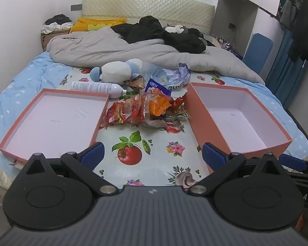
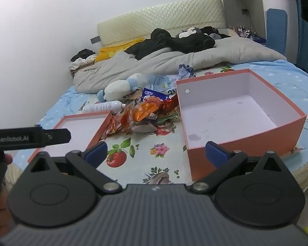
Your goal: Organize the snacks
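Note:
A heap of snack packets (image 1: 145,108) (image 2: 141,114), red, orange and blue, lies on a flowered mat in the middle of the bed. To its left a shallow pink lid (image 1: 51,121) (image 2: 82,127) lies bare inside. To its right stands a deep pink box (image 1: 236,114) (image 2: 236,112), also bare inside. My left gripper (image 1: 154,153) hangs open over the mat, short of the heap, nothing between its blue fingertips. My right gripper (image 2: 157,152) is open too, near the box's front left corner. The left gripper's body (image 2: 30,137) juts in at the left of the right wrist view.
A white spray bottle (image 1: 98,88) and a blue-white plush toy (image 1: 115,71) lie just behind the heap, with a crumpled plastic bag (image 1: 174,78). A grey duvet (image 1: 123,49) and black clothes (image 1: 164,32) fill the far half of the bed. A person's hand (image 2: 8,160) shows at left.

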`<control>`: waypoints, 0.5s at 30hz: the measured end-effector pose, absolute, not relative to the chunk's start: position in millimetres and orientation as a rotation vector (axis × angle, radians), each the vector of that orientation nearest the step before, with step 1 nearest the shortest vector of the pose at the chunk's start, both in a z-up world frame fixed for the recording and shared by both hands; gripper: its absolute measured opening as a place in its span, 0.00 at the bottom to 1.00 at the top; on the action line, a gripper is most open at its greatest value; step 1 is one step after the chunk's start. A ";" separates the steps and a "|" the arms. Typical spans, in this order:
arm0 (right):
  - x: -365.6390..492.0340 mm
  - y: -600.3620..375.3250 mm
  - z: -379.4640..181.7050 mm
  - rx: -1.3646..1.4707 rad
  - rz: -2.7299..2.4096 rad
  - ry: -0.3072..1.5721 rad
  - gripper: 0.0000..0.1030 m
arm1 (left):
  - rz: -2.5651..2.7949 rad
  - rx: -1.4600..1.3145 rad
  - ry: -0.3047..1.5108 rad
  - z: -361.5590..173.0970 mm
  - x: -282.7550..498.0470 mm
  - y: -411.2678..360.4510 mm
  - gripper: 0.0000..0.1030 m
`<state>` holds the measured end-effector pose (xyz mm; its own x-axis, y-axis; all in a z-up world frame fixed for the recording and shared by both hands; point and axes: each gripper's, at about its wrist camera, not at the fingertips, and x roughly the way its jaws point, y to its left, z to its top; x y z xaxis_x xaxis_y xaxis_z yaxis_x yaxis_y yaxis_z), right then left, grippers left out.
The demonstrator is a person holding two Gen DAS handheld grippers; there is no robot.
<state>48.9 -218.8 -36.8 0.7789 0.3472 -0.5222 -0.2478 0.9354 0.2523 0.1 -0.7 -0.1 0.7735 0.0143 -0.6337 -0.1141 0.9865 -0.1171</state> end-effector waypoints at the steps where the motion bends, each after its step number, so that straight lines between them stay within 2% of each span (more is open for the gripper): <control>1: 48.4 -218.4 -36.6 0.174 0.322 0.596 1.00 | 0.071 -0.150 0.684 -0.2 0.1 -0.8 1.00; 15: 51.3 -218.6 -36.1 0.193 0.324 0.623 1.00 | 0.060 -0.142 0.679 6.6 -0.5 -7.1 1.00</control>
<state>51.3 -218.6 -36.1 0.7640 0.3536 -0.5398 -0.2387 0.9320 0.2727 -0.5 -7.1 6.6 0.7771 0.0089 -0.6293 -0.1013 0.9886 -0.1111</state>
